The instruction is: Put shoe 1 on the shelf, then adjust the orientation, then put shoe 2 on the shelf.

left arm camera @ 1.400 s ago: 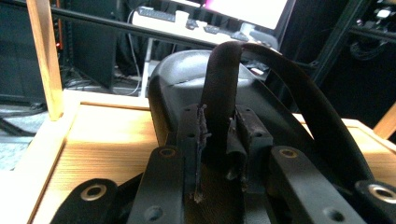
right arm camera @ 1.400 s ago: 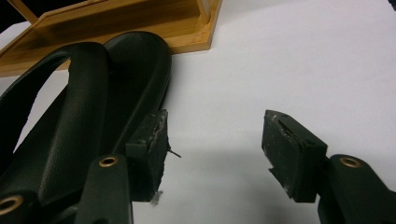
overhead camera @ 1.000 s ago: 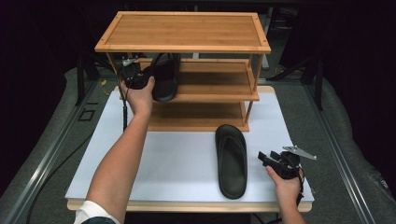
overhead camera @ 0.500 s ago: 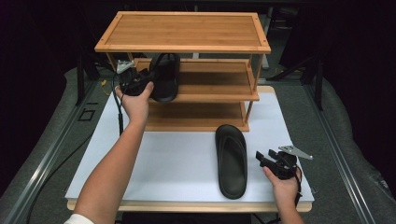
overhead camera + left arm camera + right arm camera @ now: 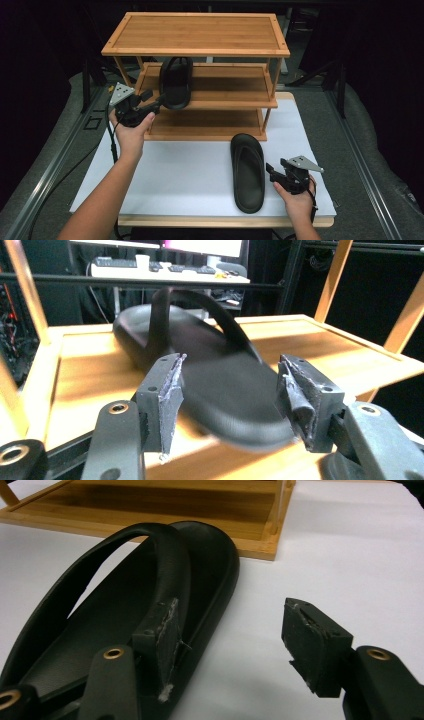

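A three-tier bamboo rack (image 5: 200, 32) stands at the back of the white table top (image 5: 175, 175). One black slipper (image 5: 176, 82) lies on its middle shelf (image 5: 85, 370). My left gripper (image 5: 156, 101) hovers just off the slipper's near end; its jaws have just been opening and stand open. In the left gripper view the slipper (image 5: 220, 375) lies beyond the pads, apart from them. A second black slipper (image 5: 248, 172) lies on the table. My right gripper (image 5: 272, 171) is open at its right side, with one fingertip (image 5: 162, 635) over the slipper's (image 5: 100, 610) rim and the other over bare table.
The rack's bottom shelf (image 5: 205, 125) and top shelf hold nothing. Black cables trail off the table's left edge (image 5: 112, 145). Dark stands and grey floor mats surround the table. Behind the rack in the left gripper view is a desk with keyboards (image 5: 165, 267).
The left gripper has let go of the slipper on the middle shelf and drawn back toward the person, to the left. The right gripper has edged toward the slipper on the table.
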